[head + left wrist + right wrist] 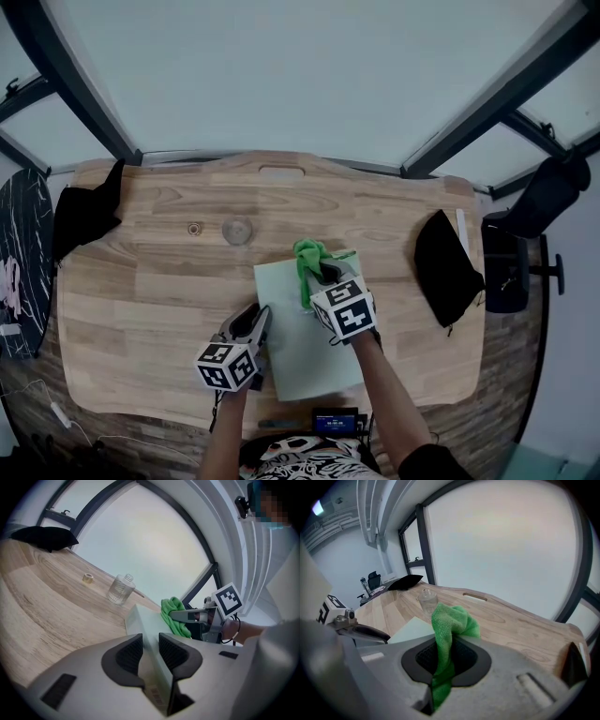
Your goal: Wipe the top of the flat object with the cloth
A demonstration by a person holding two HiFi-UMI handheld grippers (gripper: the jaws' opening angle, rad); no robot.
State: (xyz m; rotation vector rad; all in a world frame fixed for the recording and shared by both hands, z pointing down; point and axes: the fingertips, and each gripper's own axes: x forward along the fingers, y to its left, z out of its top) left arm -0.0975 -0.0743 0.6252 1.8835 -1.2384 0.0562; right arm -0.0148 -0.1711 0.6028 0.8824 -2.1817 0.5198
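A pale green flat board [302, 339] lies on the wooden table [141, 291], near the front edge. My left gripper [255, 324] is shut on the board's left edge; in the left gripper view its jaws [150, 651] clamp the thin board [144, 620] between the pads. A bright green cloth [312, 257] rests on the board's far end, and my right gripper [330, 273] is shut on it. In the right gripper view the cloth [449, 620] bunches up out of the jaws [445, 656], with the board [411, 630] just beyond.
A clear glass jar [237, 231] and a small cap [194, 228] stand behind the board. Black fabric [86, 211] lies at the table's left end and a black pouch [445, 262] at its right. A dark chair [534, 225] stands off the right edge.
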